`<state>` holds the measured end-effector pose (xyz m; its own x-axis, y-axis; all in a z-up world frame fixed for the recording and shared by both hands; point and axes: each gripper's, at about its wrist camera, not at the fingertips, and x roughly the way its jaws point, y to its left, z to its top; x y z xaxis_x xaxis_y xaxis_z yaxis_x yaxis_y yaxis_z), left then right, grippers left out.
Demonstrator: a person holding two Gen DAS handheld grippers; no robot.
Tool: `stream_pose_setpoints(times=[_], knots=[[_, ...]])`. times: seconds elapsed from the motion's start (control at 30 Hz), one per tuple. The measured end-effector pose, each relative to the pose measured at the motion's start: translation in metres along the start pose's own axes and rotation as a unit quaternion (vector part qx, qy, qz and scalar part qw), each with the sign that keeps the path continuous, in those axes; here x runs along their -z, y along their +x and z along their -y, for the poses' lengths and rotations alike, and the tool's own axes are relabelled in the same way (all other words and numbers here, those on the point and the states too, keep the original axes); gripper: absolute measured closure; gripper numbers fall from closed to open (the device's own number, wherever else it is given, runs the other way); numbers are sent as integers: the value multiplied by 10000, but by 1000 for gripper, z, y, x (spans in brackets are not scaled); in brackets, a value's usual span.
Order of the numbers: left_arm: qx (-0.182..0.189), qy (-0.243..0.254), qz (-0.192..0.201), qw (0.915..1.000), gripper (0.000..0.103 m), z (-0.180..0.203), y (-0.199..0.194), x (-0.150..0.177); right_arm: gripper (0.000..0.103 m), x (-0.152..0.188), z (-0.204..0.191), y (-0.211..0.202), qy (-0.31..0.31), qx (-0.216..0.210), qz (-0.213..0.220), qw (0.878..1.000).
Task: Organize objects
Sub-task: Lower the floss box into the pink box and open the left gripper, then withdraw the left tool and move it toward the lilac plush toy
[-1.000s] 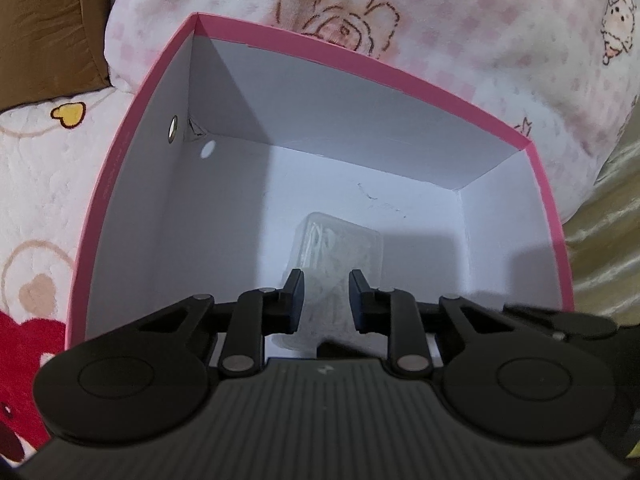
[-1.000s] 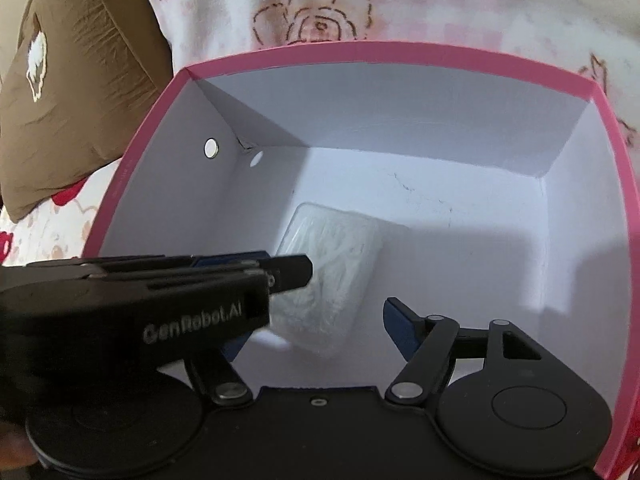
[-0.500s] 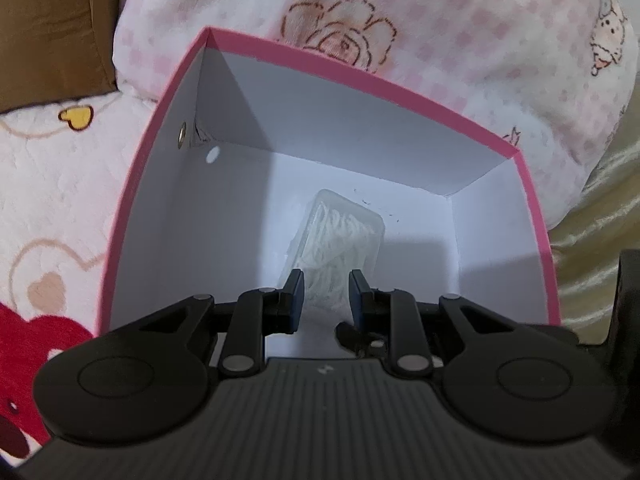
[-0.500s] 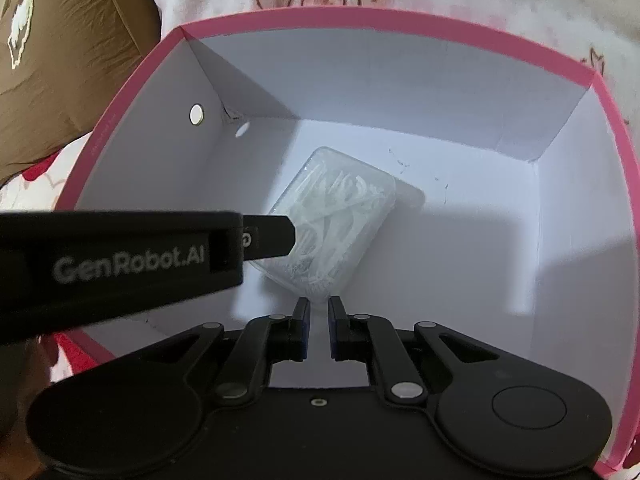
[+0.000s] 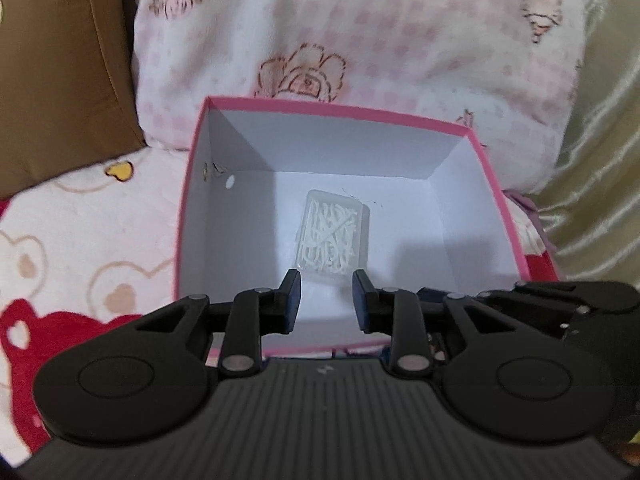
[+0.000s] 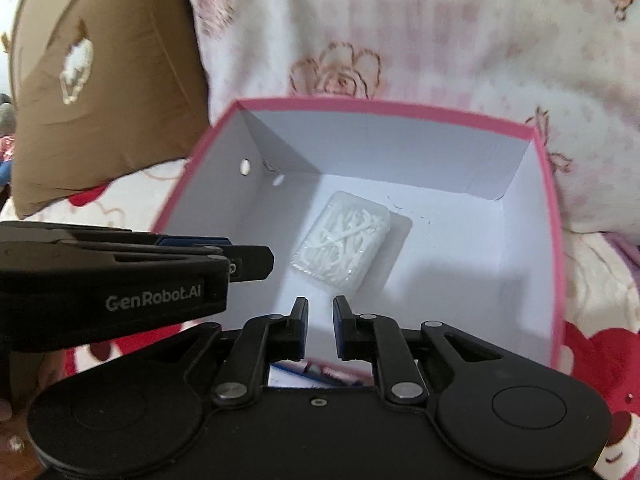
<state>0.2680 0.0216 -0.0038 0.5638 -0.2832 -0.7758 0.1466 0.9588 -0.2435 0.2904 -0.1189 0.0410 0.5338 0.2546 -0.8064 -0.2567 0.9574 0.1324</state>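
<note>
A pink-rimmed box [image 5: 340, 109] with a white inside stands on the bed; it also shows in the right wrist view [image 6: 400, 107]. A clear plastic case of white floss picks [image 5: 332, 238] lies flat on its floor, also in the right wrist view [image 6: 342, 242]. My left gripper [image 5: 326, 300] hangs above the box's near edge, jaws a little apart and empty. My right gripper [image 6: 320, 326] is above the near edge too, jaws narrowly apart and empty. The left gripper's side [image 6: 120, 280] crosses the right wrist view.
A pink checked quilt with rose prints [image 5: 360, 40] is piled behind the box. A brown pillow [image 6: 104, 80] lies at the back left. A bear-print blanket [image 5: 80, 240] covers the bed. Gold fabric [image 5: 600, 160] is at the right.
Both grippers have pulled back and up out of the box, leaving the floss pick case on its floor. The right gripper's jaws closed from wide apart to a narrow gap.
</note>
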Motion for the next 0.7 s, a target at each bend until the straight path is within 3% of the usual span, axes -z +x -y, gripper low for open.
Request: stream_pose_setpoints(times=[0.23, 0.33, 0.4, 0.47, 0.57, 0.7], knots=[[-144, 118, 175, 9997, 68, 10, -56, 3, 80, 8, -8, -52, -178, -9, 169, 9997], [-178, 312, 67, 9993, 64, 11, -75, 8, 77, 12, -9, -71, -169, -55, 213, 9996], [-412, 475, 9, 9980, 61, 15, -85, 11, 71, 15, -13, -83, -248, 170, 271, 9992], [-506, 532, -12, 9973, 56, 16, -95, 16, 59, 19, -17, -92, -393, 432, 404, 9975], [-439, 619, -32, 9971, 55, 19, -111, 23, 42, 25, -15, -109, -201, 333, 471, 9981], [-228, 974, 75, 9950, 55, 25, -136, 36, 29, 40, -8, -134, 268, 145, 282, 9991]])
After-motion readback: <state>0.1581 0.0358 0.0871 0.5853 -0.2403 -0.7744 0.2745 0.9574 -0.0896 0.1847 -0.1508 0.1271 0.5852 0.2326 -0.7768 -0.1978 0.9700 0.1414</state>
